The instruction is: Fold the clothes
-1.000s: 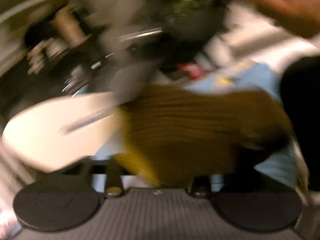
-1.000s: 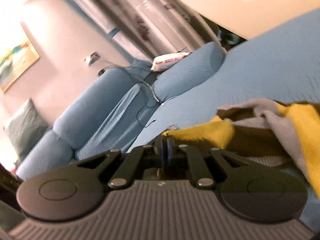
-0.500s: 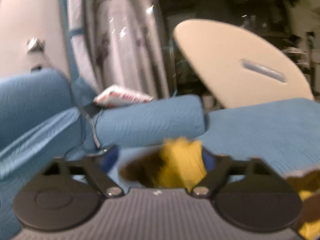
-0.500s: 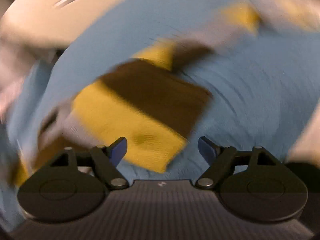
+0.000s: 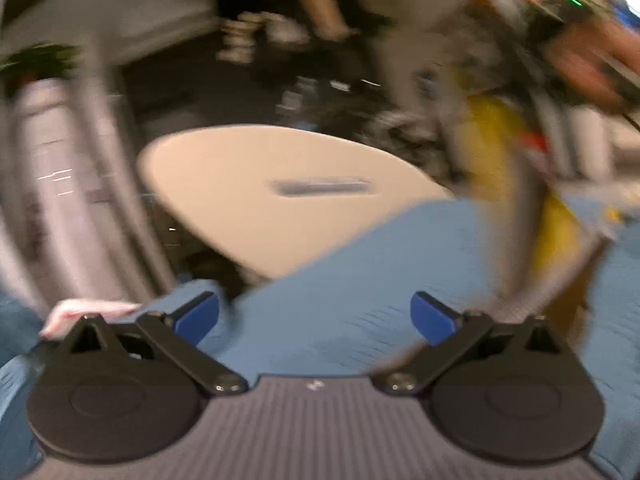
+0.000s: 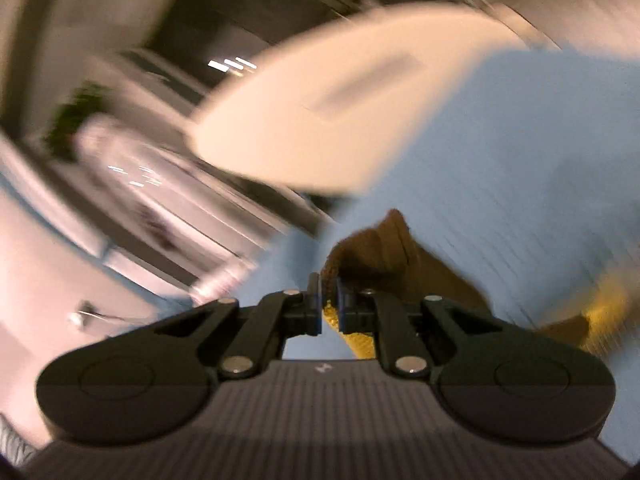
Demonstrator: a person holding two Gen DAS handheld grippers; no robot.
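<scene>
The right gripper (image 6: 327, 294) pinches the yellow-brown garment (image 6: 376, 256), which hangs lengthwise at far right of the left gripper (image 5: 316, 316), jaws just spread, empty, above the blue cushion (image 5: 360, 280).

Both fisheye views are smearing with heavy motion blur, and straight lines are bowing toward the edges. Warm indoor light is leaving the background dim and murky. Small highlights are streaking into dashes. Only each camera's own dark housing along the bottom is staying fairly sharp.
</scene>
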